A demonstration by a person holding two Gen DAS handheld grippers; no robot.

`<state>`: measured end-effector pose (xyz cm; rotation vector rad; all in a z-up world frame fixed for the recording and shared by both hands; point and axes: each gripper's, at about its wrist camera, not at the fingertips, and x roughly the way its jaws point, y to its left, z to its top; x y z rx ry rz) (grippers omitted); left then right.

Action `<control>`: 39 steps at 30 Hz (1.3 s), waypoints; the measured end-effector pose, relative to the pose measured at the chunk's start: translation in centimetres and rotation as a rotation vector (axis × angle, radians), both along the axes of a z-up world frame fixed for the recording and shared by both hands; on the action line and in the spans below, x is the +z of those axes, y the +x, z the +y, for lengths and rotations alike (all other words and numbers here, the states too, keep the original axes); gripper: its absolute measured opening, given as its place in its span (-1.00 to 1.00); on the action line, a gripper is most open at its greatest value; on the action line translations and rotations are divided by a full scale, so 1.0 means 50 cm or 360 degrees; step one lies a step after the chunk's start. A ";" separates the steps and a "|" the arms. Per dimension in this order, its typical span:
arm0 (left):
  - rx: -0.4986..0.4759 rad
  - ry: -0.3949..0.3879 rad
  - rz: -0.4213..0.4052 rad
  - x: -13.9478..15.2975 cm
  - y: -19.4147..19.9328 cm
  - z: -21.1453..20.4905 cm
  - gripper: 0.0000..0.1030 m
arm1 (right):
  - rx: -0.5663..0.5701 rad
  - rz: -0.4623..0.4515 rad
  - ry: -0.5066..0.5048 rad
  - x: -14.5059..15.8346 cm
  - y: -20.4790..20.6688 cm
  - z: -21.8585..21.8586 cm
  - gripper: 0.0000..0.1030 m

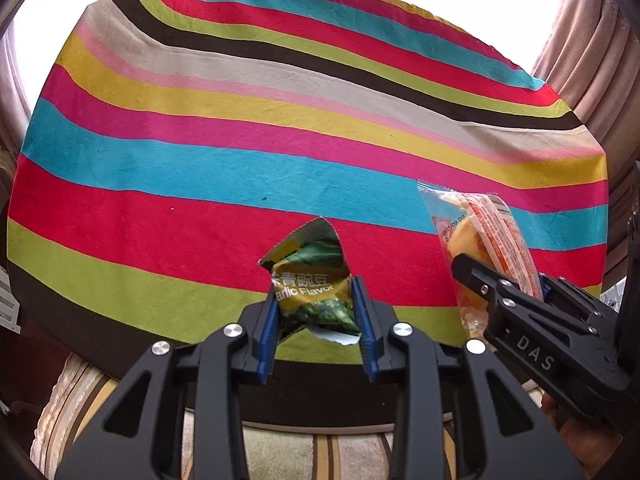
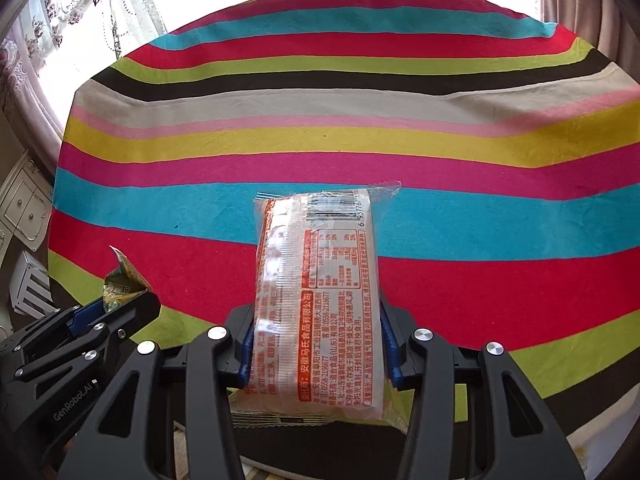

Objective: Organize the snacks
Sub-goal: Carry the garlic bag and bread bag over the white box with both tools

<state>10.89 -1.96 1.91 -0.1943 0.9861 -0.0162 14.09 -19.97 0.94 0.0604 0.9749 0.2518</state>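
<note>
Holding two snacks at once, we had both tools loaded above the near edge of the desk [image 1: 280, 128]. Left tool [image 1: 318, 320] was clamped on the green pea packet [image 1: 312, 284], pads squeezing its lower half, crumpled top pointing away from us. Right tool [image 2: 316, 344] was clamped on the clear-wrapped cake pack [image 2: 320, 280], gripped across its near part with most of the length sticking out past the fingertips. Neither snack touched the cloth; both hung just over the green and red stripes, the cake pack to the right of the pea packet.

Risks, as we judged them: the cake pack was long and held low, so it could droop or swing and slide out of the smooth film grip. The pea packet was puffy and already crushed, so more squeeze could burst it or let it squirt free. The two tools sat close together, so a careless sideways move could knock one pack into the other tool.

Surface: a striped cloth [image 2: 320, 148] in red, blue, green, yellow, pink, grey and brown covered the whole desk, slightly wrinkled. No bin or tray in view for sorting. Room: bright window with lace curtains [image 2: 80, 4] far left, plain drapes [image 1: 580, 52] far right, a white cabinet [image 2: 24, 208] at left.
</note>
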 end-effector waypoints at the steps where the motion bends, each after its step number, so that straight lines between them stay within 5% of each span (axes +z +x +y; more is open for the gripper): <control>1: -0.0010 0.0004 -0.0002 0.002 -0.004 -0.005 -0.34 | -0.0009 -0.0003 0.0007 0.003 -0.008 -0.006 -0.10; 22: -0.0246 0.0075 -0.0033 0.031 -0.070 -0.143 -0.34 | -0.0229 -0.0020 0.0092 0.028 -0.143 -0.183 -0.10; 39: -0.0629 0.0043 -0.0005 0.035 -0.127 -0.349 -0.34 | -0.0586 0.0042 0.0113 -0.004 -0.284 -0.421 -0.10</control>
